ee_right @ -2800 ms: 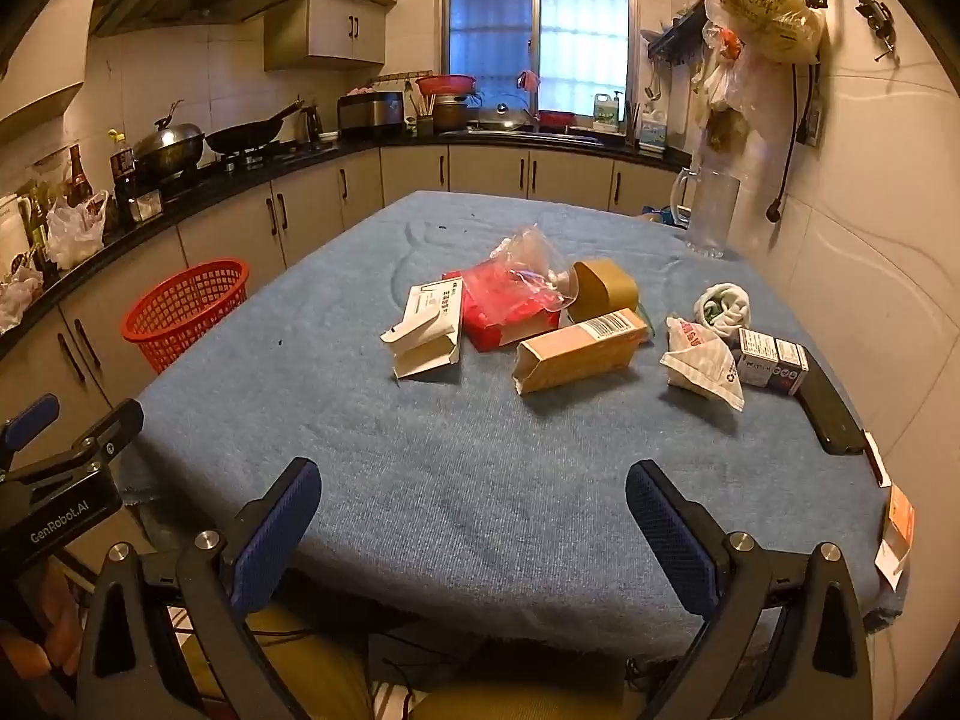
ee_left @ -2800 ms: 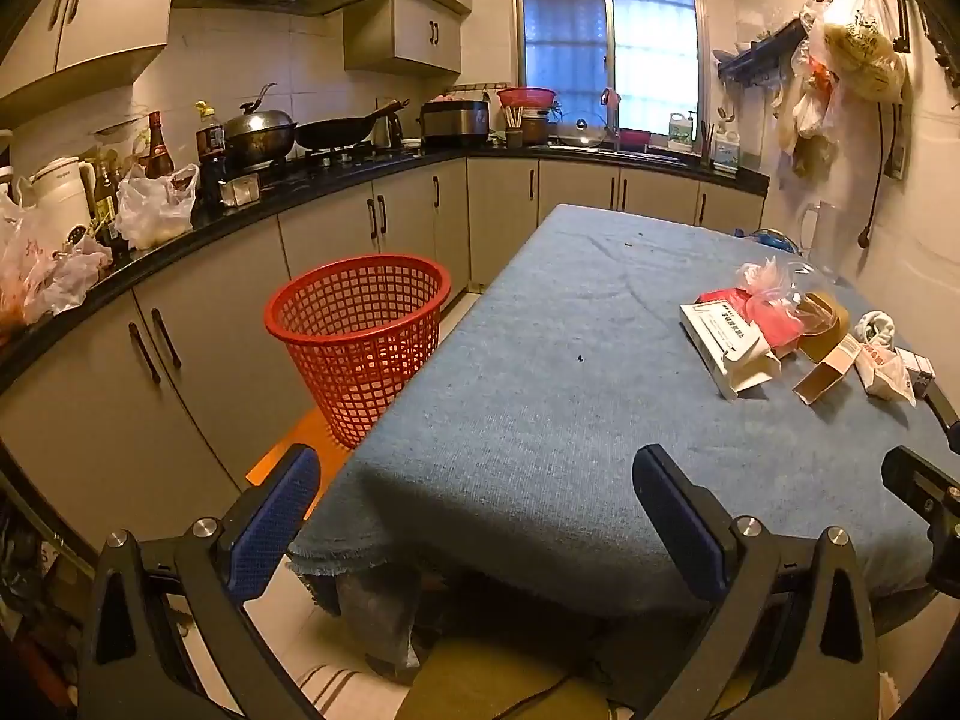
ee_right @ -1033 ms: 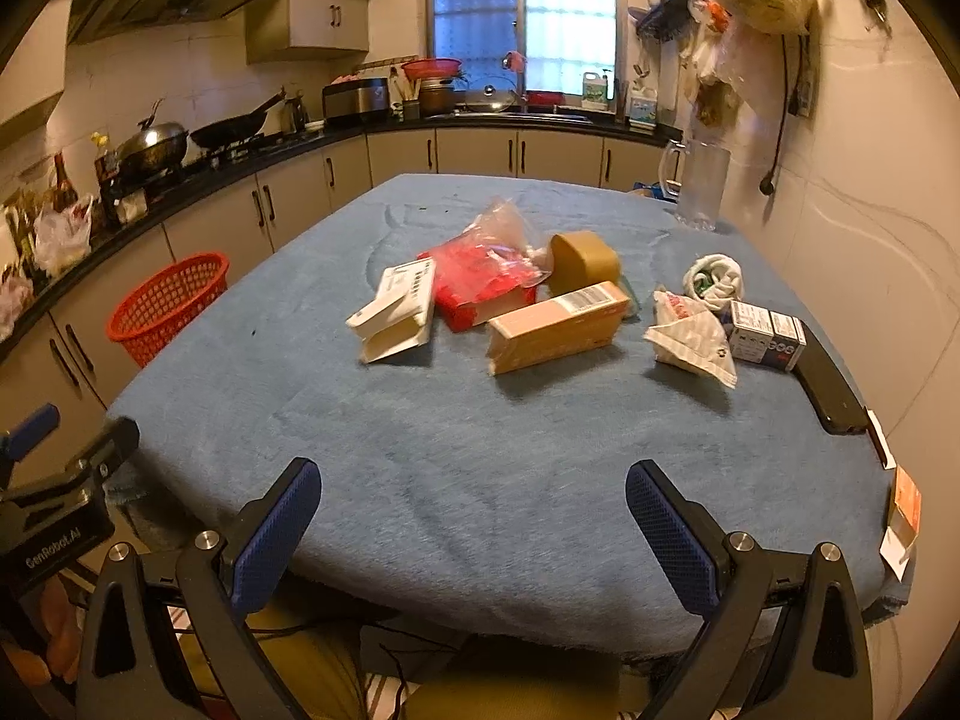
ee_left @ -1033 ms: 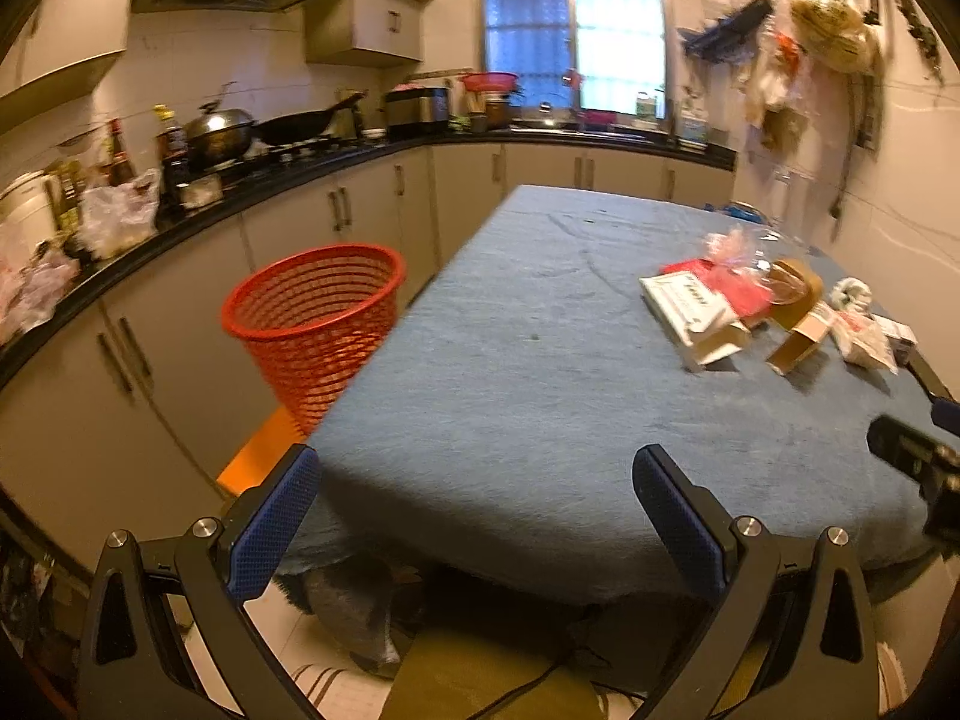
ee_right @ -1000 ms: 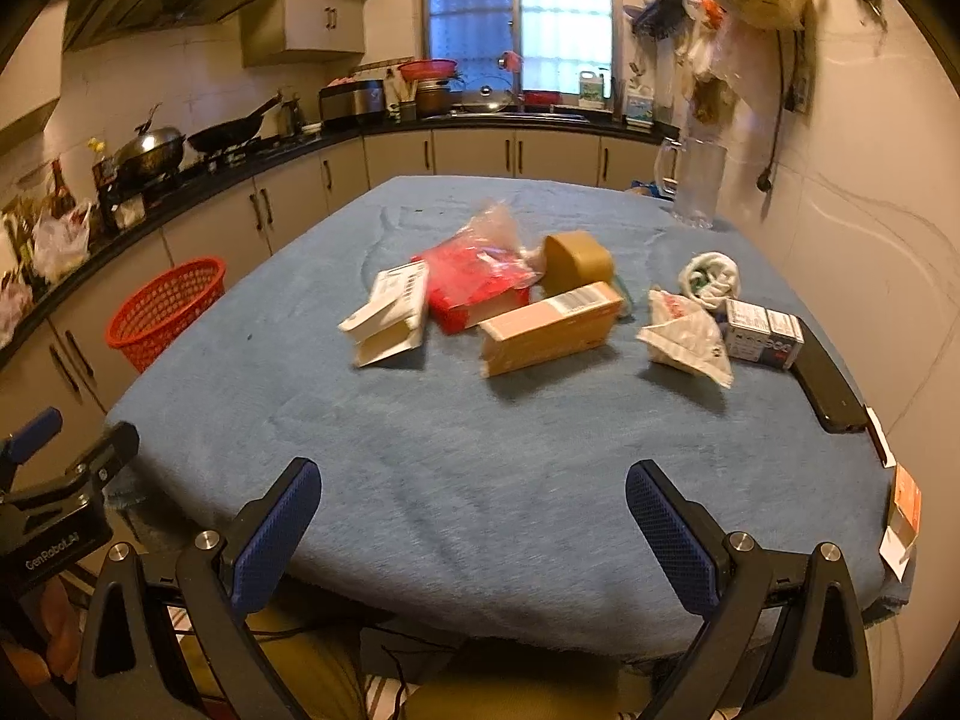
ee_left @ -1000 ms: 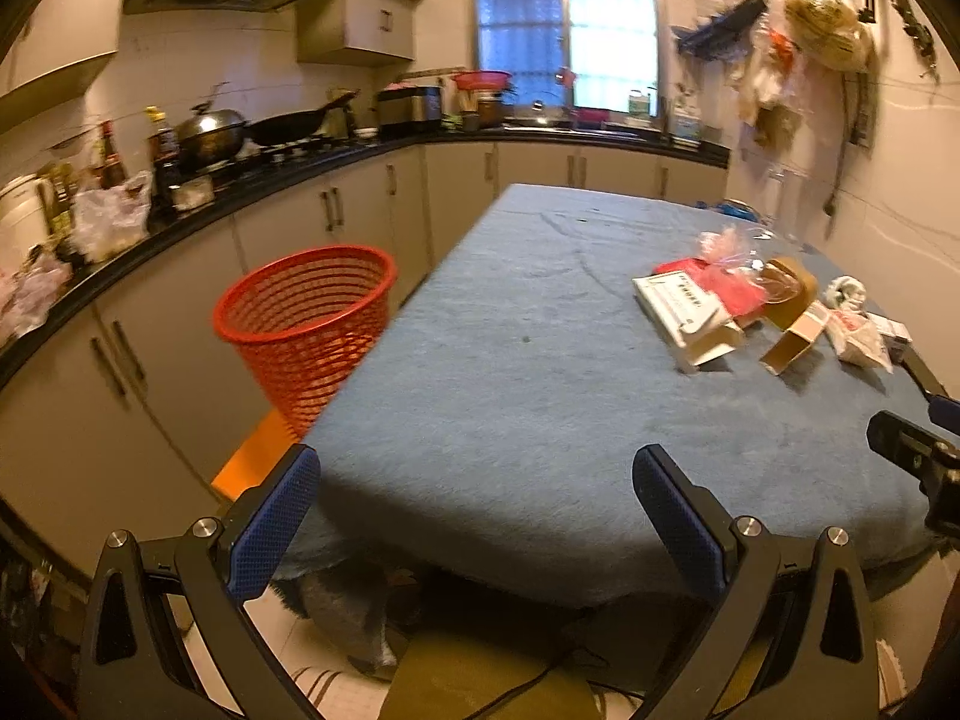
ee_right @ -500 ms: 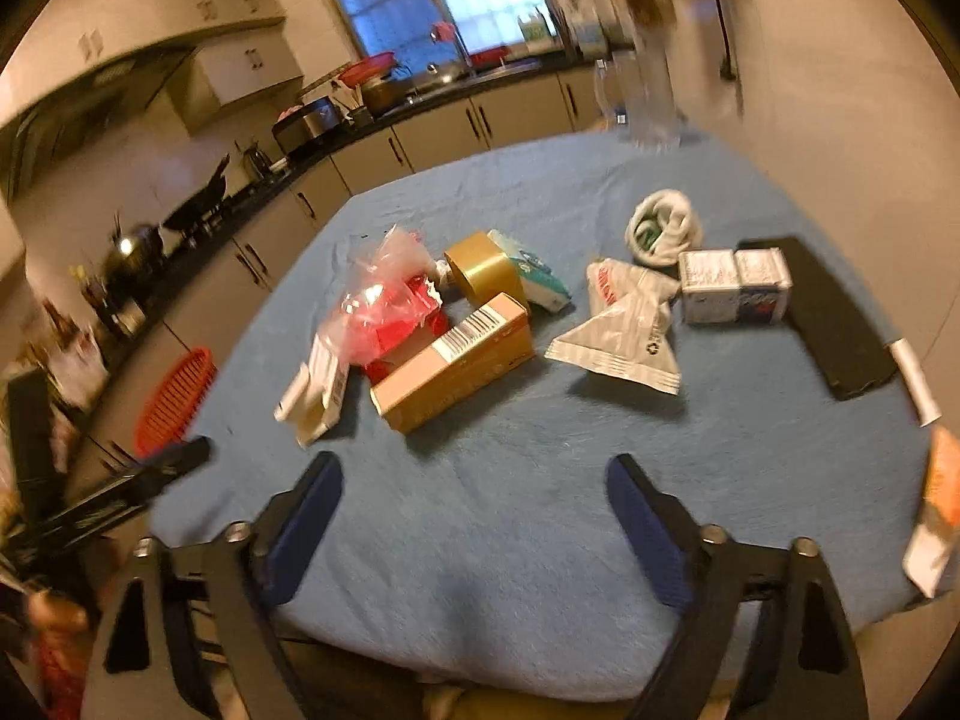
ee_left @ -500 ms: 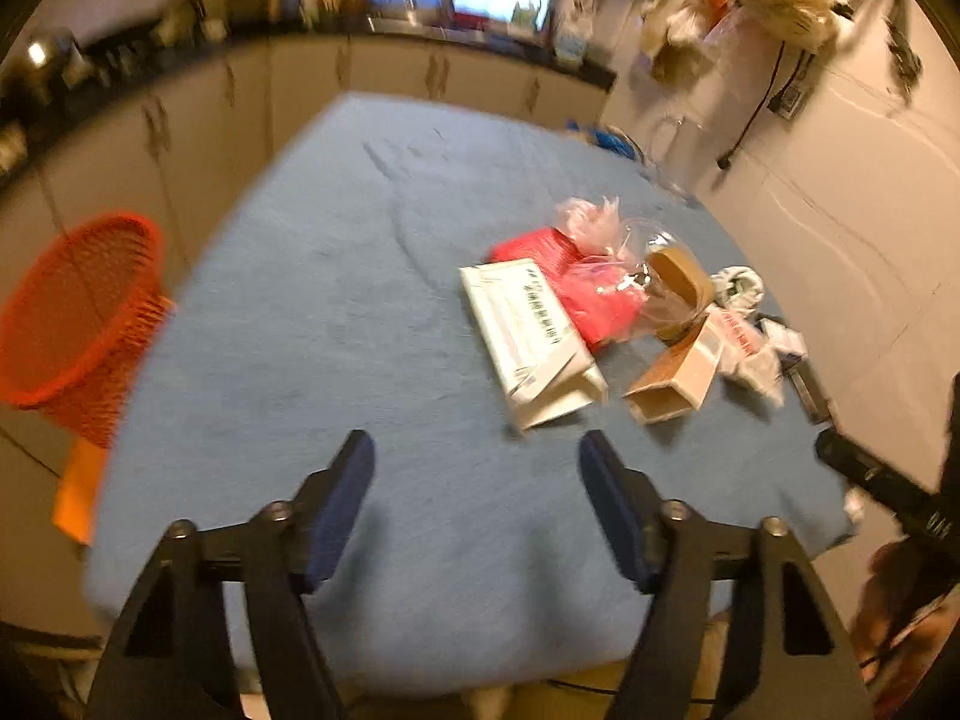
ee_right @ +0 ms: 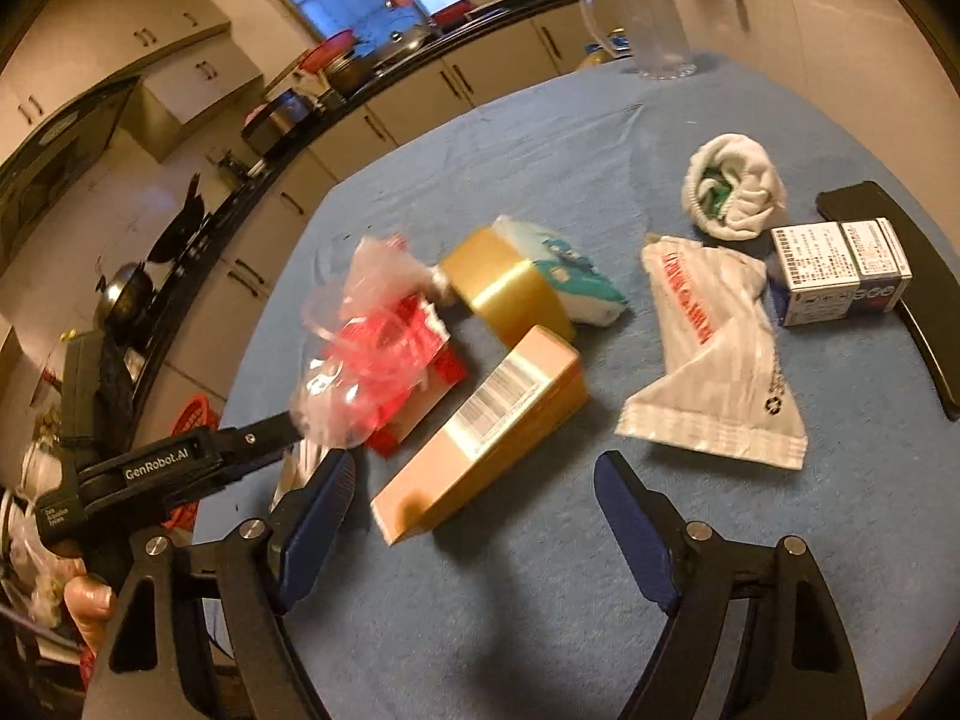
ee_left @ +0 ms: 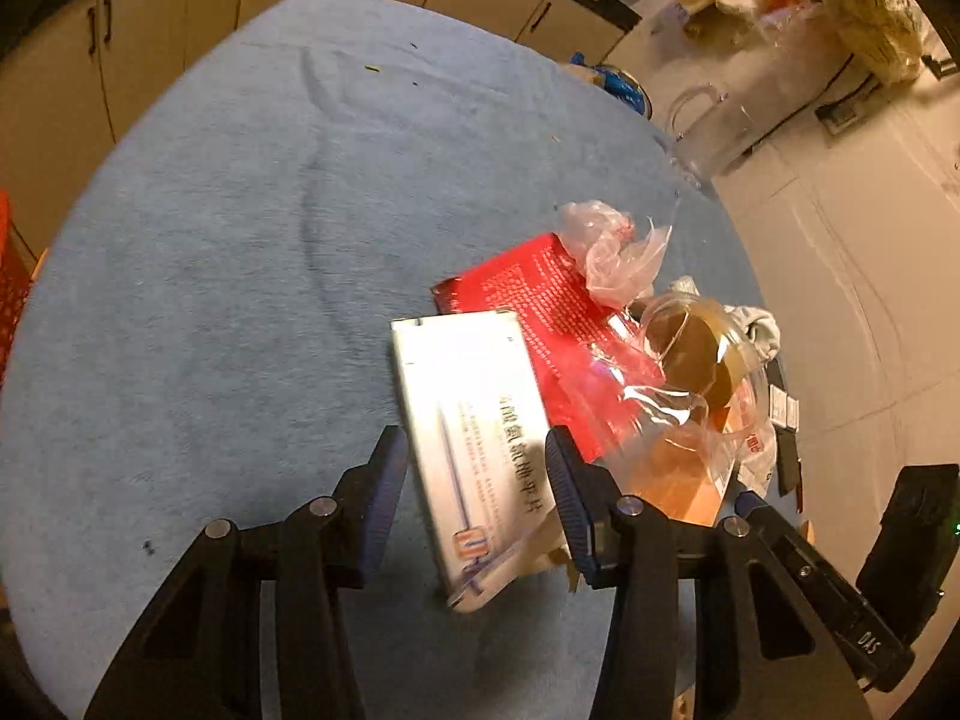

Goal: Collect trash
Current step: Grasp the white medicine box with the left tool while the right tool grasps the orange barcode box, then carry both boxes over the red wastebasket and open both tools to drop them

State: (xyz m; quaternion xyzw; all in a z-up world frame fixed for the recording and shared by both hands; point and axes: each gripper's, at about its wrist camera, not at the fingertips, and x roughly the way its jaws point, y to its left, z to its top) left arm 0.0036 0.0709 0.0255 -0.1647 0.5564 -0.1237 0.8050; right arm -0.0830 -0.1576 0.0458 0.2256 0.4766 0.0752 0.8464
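The left gripper (ee_left: 477, 480) straddles the white box (ee_left: 474, 450) on the blue table cover (ee_left: 210, 276), jaws partly closed, pads at its edges; contact cannot be confirmed. At the box's 2 o'clock lies the red box (ee_left: 528, 306). The right gripper (ee_right: 474, 516) hangs with jaws spread over the orange carton (ee_right: 486, 432), not touching.

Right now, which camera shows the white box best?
Left wrist view: the white box sits centered between the open left gripper, its print visible. Right wrist view shows only a sliver behind the gripper finger.
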